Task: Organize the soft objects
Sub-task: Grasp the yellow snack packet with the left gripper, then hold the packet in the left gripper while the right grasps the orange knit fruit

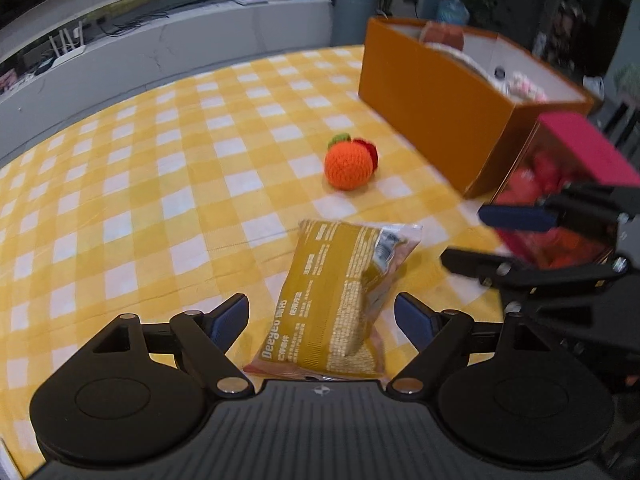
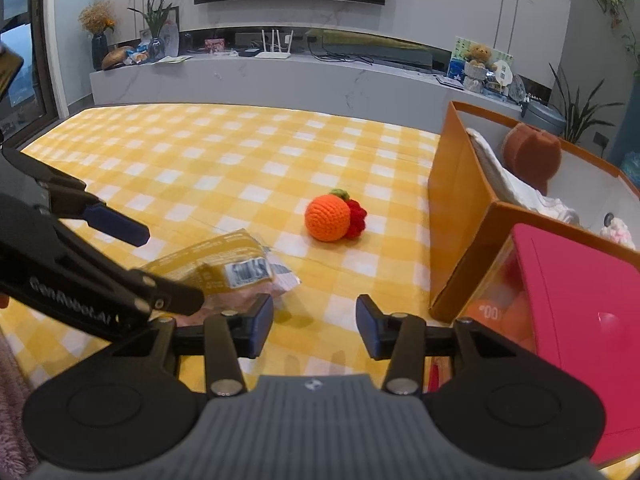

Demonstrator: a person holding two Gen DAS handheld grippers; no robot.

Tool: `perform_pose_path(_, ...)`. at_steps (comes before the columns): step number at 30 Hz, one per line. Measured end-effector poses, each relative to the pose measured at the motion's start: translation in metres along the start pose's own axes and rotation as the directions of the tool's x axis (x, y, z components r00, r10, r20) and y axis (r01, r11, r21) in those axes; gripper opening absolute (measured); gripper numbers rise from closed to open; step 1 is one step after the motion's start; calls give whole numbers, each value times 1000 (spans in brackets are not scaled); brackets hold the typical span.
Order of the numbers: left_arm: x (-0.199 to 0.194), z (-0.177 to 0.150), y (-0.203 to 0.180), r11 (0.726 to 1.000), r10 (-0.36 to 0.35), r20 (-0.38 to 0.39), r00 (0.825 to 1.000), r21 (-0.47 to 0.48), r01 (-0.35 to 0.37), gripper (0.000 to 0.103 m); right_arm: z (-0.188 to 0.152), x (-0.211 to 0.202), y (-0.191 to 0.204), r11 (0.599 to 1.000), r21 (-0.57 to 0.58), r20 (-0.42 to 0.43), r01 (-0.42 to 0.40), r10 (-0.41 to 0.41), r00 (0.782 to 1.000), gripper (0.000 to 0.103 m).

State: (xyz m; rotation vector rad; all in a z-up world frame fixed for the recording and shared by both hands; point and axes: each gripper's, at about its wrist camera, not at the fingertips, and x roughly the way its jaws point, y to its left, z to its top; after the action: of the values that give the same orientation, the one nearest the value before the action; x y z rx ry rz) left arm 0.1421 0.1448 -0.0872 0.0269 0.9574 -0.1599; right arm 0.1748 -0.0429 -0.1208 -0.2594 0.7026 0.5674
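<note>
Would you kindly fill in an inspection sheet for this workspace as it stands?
Surface: yellow checked cloth, creased.
Job's things: crocheted orange and snack packet on the cloth; orange box holds soft toys; pink box beside it.
Clutter: nothing seen.
Grippers: left tongs open around the packet, not pressing; right tongs open, empty.
Cables: on the shelf near the router.
Surroundings: television, plants.
</note>
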Motion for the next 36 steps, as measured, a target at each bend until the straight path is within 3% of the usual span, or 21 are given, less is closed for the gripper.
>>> perform_pose_path(6,20,5,4,999,-37,-32,999,-27,36,97,0,7,-4,1000,-12,-10,18,-18,1000,43)
perform_pose_path(9,31,5,1,999,-31,-61,998,-26,29,92,-2,10,-6,1000,-7,-12,-18,18,1000,47)
perform_pose_path(12,35,2,-5,1000,-18,-59,998,1,18,85,-3,11,-4,1000,-28,-10,-12,11,1000,48)
perform_pose_path(14,32,3,-9,1000,-15,-39,999,16,16,68,-3,11,-5,1000,-17,-9,-18,18,1000,48)
perform_pose_path(17,27,3,-12,1000,-2,-10,1000,13,2,57,1,10,-5,1000,-6,7,-17,17,1000,50)
perform_pose_path(27,9,12,18,980,127,101,987,-163,-110,55,30,28,1,999,-40,69,34,-31,997,53)
perform_pose_path(36,14,10,27,973,103,106,989,-219,-78,55,56,74,11,991,-107,55,86,-81,995,54)
